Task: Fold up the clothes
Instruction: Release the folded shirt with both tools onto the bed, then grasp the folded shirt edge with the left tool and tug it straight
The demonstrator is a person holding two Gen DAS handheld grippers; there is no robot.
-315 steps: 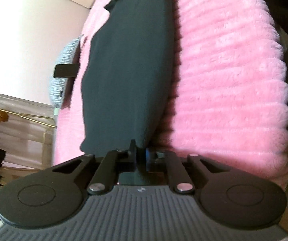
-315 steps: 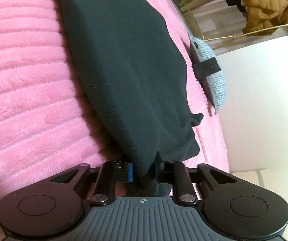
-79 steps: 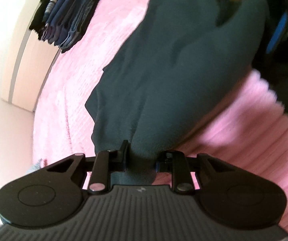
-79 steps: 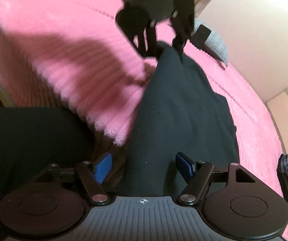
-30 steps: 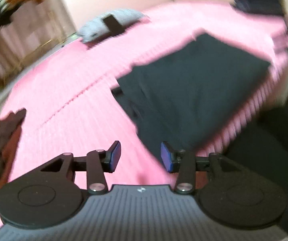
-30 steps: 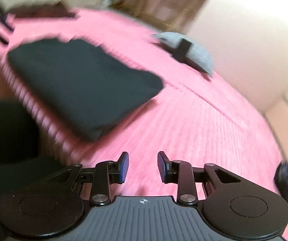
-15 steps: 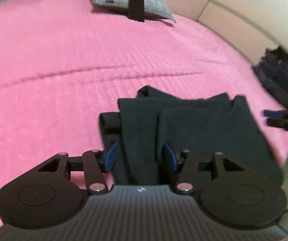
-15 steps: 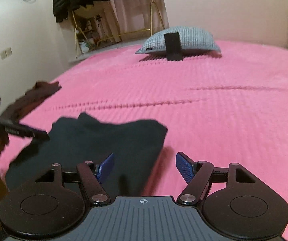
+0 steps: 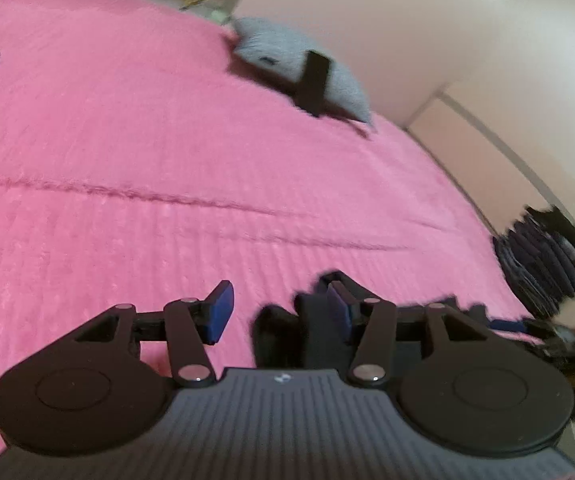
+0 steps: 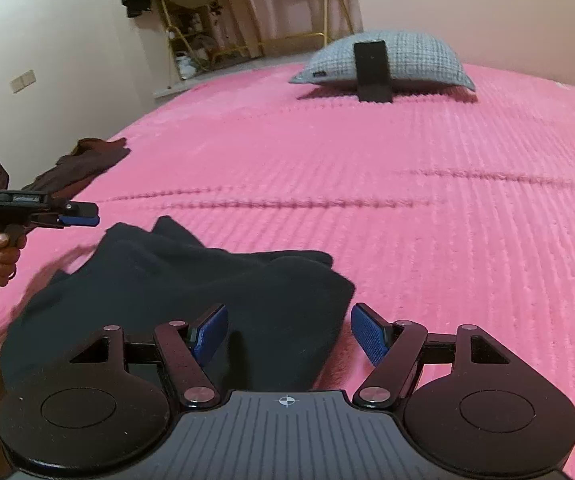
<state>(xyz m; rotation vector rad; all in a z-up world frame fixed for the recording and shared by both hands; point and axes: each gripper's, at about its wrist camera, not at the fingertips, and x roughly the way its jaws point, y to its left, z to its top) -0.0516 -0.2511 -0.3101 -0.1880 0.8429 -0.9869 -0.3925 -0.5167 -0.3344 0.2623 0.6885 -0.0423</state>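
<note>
The blanket is bright pink with soft ridges. The folded top is black. The pillow is grey with little checks, and a black strap crosses it. The gripper pads are blue. A brown cloth lies at the edge.

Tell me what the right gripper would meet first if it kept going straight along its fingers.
Most likely the dark folded garment lying just ahead between the open right gripper's fingers, on the pink bedspread. Depth is hard to judge.
</note>
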